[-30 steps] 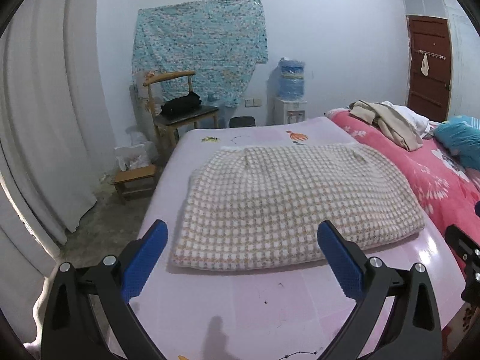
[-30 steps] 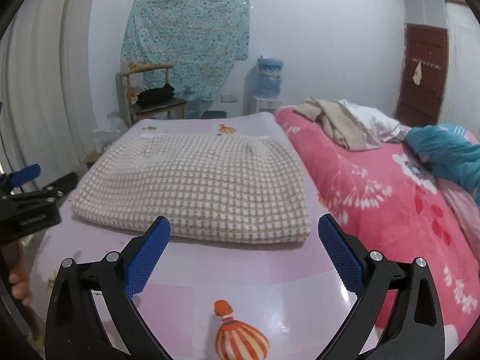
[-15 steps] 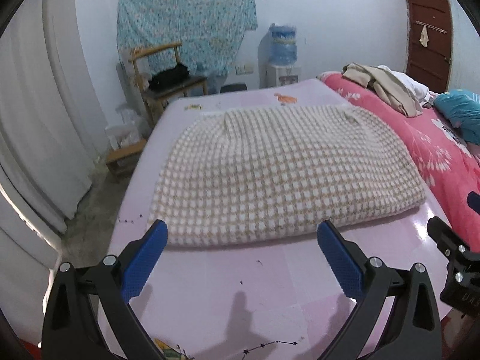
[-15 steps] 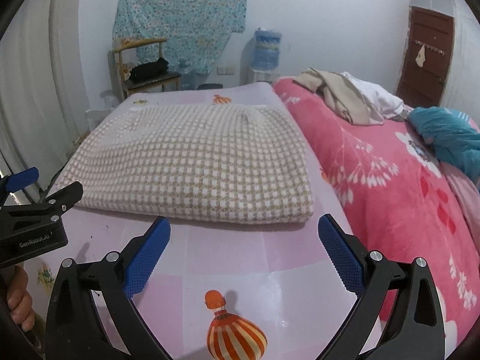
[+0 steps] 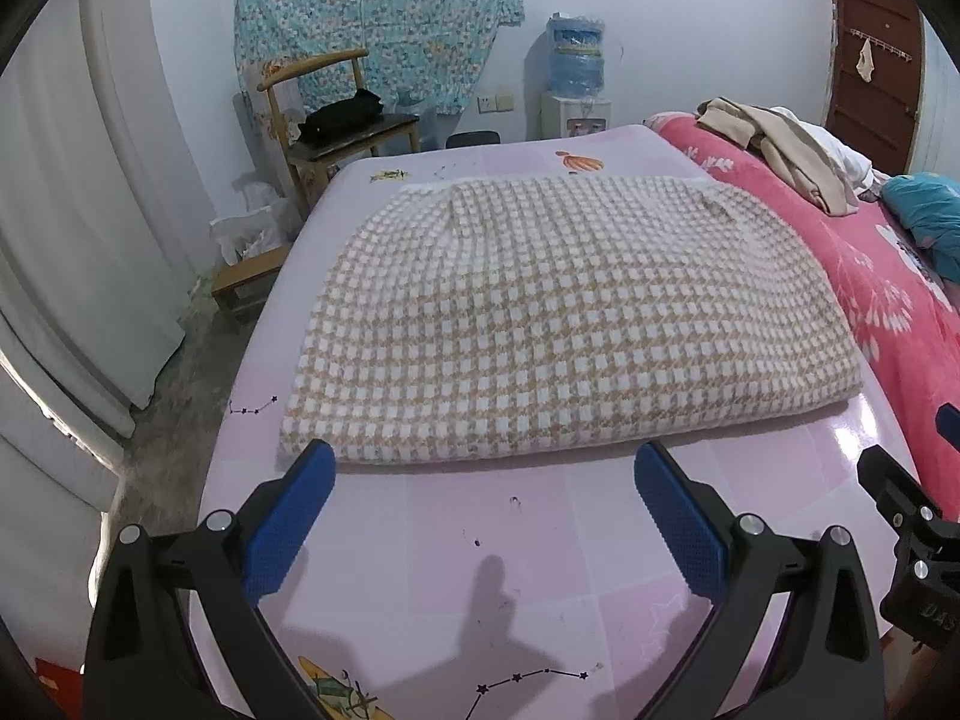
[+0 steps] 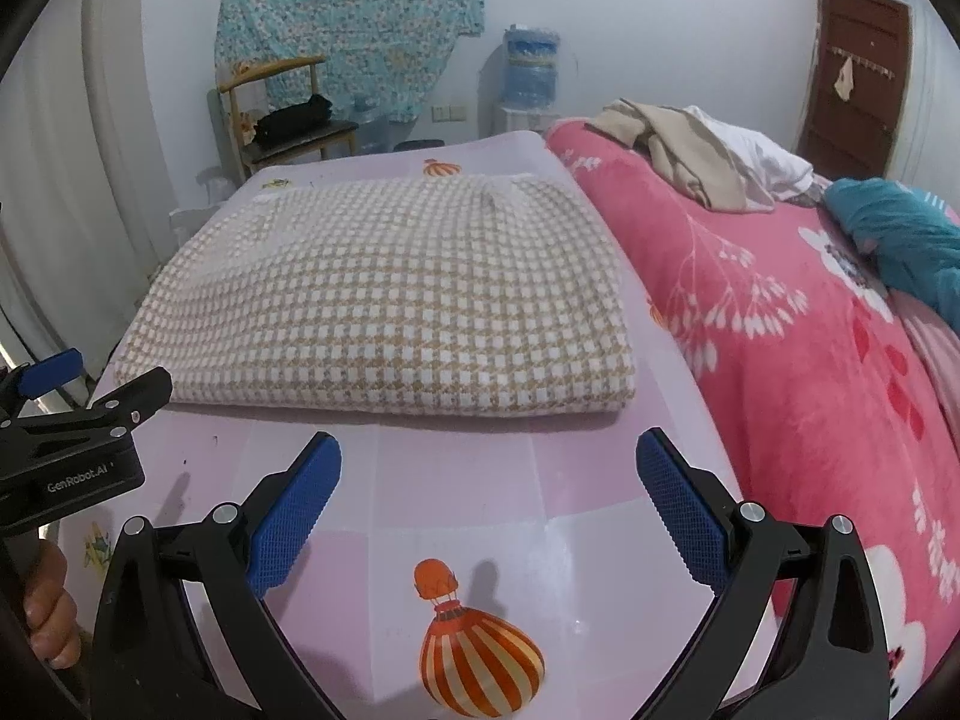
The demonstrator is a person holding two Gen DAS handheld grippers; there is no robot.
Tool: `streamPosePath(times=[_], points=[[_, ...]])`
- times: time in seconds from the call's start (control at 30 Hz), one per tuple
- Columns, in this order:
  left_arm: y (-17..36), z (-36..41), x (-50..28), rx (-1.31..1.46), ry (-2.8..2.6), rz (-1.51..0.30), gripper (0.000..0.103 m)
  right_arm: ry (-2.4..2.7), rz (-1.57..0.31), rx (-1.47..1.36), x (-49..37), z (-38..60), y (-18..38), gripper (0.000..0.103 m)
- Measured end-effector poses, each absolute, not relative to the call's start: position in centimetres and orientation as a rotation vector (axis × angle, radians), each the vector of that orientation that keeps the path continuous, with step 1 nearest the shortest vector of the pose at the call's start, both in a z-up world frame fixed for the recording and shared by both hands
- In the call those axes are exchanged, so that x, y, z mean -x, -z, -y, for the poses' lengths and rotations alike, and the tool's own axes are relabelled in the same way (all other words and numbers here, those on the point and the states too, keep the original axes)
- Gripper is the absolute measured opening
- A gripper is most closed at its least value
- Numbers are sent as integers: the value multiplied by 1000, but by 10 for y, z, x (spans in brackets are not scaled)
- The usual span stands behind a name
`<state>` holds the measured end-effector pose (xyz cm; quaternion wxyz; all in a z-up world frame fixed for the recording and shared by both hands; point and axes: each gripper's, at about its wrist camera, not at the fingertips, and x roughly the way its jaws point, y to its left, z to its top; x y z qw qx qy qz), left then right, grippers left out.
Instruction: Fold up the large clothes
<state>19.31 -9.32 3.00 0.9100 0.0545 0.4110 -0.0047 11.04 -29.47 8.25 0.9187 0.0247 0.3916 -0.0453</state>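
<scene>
A beige-and-white checked knit garment (image 5: 558, 318) (image 6: 396, 306) lies folded flat on the pink bed sheet (image 5: 540, 558). My left gripper (image 5: 480, 468) hovers open just short of the garment's near edge, nothing between its blue pads. My right gripper (image 6: 489, 462) stands open too, a little back from the garment's near right corner, and holds nothing. In the right wrist view the left gripper's black body shows at the left edge, held by a hand (image 6: 51, 612).
A pink flowered blanket (image 6: 810, 348) covers the bed's right half, with a beige and white clothes pile (image 6: 690, 156) and a teal cloth (image 6: 900, 234) on it. Beyond the bed stand a wooden chair (image 5: 336, 126), a low stool (image 5: 246, 282) and a water dispenser (image 5: 573, 90).
Both grippers have moved forward and tilted down toward the garment's near edge, which now looms larger. Both stay open and hold nothing.
</scene>
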Motion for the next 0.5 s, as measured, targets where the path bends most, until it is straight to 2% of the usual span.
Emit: streamPosePath(times=[0.5], points=[[-20, 94, -198, -111, 24, -889, 98, 85, -828, -40, -115, 296, -78, 95]])
